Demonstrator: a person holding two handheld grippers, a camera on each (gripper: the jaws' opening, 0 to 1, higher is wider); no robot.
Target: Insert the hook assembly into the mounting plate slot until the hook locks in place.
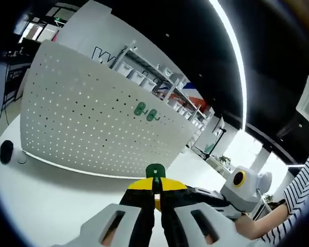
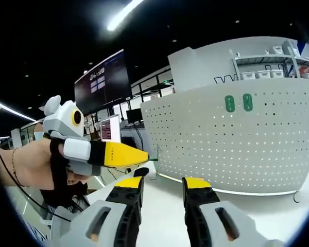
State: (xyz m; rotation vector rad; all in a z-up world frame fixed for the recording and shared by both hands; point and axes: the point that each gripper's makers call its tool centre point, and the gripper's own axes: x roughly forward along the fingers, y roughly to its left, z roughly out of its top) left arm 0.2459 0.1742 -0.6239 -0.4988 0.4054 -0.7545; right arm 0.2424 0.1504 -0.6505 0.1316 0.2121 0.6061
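The left gripper (image 1: 155, 203) pinched a small green hook (image 1: 155, 171) between its closed yellow-tipped jaws, holding it low in front of the white pegboard (image 1: 82, 123). The right gripper (image 2: 162, 186) stood with jaws apart and empty, facing the same pegboard (image 2: 237, 144); in its view the left gripper (image 2: 124, 154) came in held by a hand (image 2: 33, 167). Two green hooks (image 1: 146, 111) already hung high on the pegboard. The hook looked light, stiff and smooth plastic, likely best gripped by its stem, leaving the back tabs free. Open table (image 1: 51, 195) lay before the pegboard, with room to approach; a dark mouse (image 1: 6, 151) sat by the pegboard's left corner.
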